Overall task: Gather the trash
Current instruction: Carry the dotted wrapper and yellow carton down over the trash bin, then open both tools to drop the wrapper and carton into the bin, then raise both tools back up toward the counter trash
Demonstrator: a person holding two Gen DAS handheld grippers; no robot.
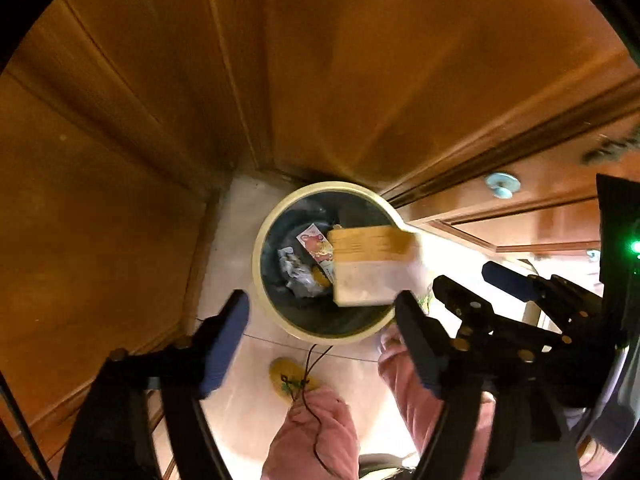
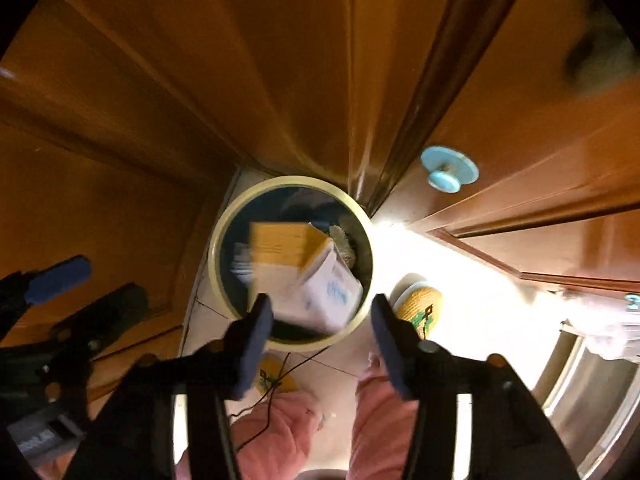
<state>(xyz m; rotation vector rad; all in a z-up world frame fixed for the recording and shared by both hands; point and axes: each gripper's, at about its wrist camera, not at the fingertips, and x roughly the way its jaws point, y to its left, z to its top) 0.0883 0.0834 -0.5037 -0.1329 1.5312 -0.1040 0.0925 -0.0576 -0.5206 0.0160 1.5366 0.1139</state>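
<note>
both pointing down over round cream bin point(image 1: 260, 280) on tiled floor. left gripper point(image 1: 322, 326) released, nothing between pads. right gripper point(image 2: 322, 318) released too. yellow-white carton point(image 2: 296, 272) blurred, apparently inside bin mouth, above wrapper point(image 1: 316, 246) and crumpled paper point(image 1: 294, 268).

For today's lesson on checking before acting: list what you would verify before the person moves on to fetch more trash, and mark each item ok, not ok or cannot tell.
1. Left tool empty, with nothing between its pads: ok.
2. Right tool empty and open: ok.
3. Yellow and white carton over the mouth of the bin, not outside it: ok.
4. Carton settled at rest inside: cannot tell, it is blurred.
5. Bin has room left, with wrappers low in the dark liner: ok.
6. Thin dark cord near the yellow slipper clear of the feet: cannot tell.
</note>
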